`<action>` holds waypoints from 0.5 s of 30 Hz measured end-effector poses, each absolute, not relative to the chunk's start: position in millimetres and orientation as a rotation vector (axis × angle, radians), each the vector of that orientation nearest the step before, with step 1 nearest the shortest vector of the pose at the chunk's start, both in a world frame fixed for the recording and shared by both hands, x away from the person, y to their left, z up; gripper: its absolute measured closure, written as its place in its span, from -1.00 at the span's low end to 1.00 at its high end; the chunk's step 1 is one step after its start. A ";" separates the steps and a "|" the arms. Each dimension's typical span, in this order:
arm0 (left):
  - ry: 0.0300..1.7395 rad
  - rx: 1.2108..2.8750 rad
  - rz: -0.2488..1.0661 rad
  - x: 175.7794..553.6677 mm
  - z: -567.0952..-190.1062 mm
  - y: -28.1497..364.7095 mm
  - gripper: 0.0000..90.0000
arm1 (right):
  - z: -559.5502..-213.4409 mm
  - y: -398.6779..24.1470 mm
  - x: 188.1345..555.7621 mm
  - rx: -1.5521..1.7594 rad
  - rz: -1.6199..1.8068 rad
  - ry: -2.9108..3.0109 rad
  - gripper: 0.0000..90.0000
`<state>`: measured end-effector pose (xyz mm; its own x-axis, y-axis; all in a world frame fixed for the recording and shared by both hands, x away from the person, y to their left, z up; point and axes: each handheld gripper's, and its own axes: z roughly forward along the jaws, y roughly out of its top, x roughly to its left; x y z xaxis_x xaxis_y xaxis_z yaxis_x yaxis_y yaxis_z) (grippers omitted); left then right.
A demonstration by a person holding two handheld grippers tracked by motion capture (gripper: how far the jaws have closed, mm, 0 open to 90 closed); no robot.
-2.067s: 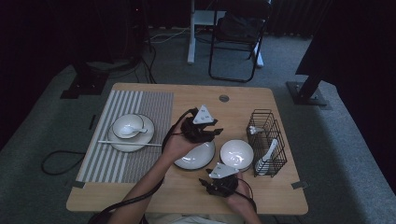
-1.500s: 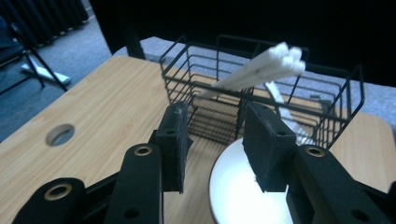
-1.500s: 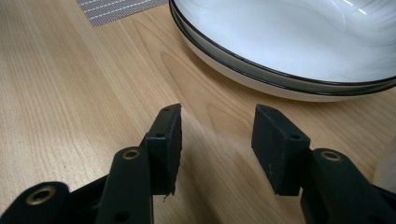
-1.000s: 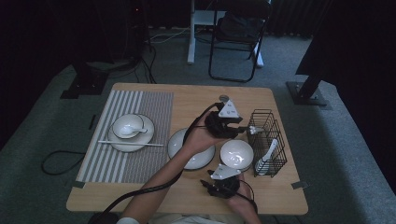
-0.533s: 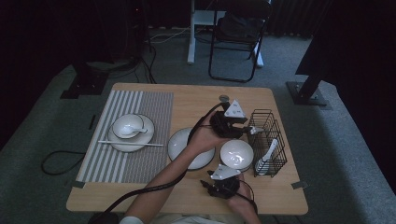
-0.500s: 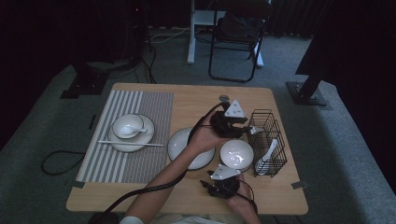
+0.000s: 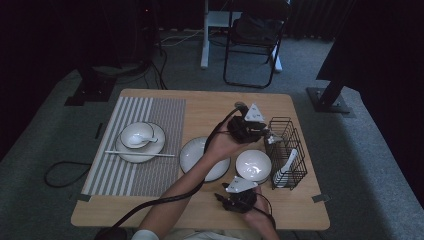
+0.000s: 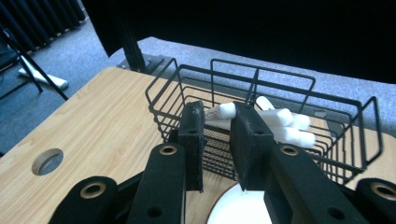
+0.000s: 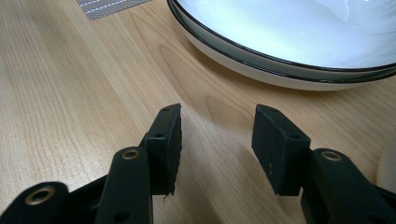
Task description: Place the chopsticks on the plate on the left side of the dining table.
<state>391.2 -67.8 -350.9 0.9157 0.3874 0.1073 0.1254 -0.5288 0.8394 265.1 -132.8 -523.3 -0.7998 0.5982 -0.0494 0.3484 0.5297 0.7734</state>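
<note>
A black wire basket [image 7: 282,131] stands at the table's right side with white spoons [image 7: 289,161] in it. My left gripper [image 7: 248,128] is at the basket's left wall. In the left gripper view its jaws stand a little apart, open [image 8: 218,109], and the end of one white spoon handle [image 8: 223,112] shows in the gap between them; more spoons [image 8: 282,127] lie in the basket [image 8: 161,105]. My right gripper [image 7: 238,193] rests open near the front edge, and in its own view [image 9: 217,121] nothing is between its jaws.
A white bowl [image 7: 253,166] sits just left of the basket, and a black-rimmed plate [image 7: 197,152] [image 9: 303,42] left of that. On the striped placemat [image 7: 150,115] are a plate with a bowl and spoon [image 7: 136,135] and chopsticks [image 7: 140,153]. A round hole [image 8: 48,161] is in the tabletop.
My left gripper has moved right from above the plate to the basket's left wall. The right gripper has stayed in place.
</note>
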 end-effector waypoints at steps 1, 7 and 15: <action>0.370 2.124 0.350 392.2 -351.7 -69.6 0.71 | -523.3 -133.0 265.1 0.790 1.143 2.463 0.16; 0.402 2.146 0.333 401.0 -359.0 -75.4 0.71 | -523.6 -133.7 265.2 0.790 1.147 2.463 0.15; 0.435 2.156 0.309 409.0 -364.3 -83.0 0.68 | -524.2 -133.7 265.5 0.797 1.146 2.464 0.15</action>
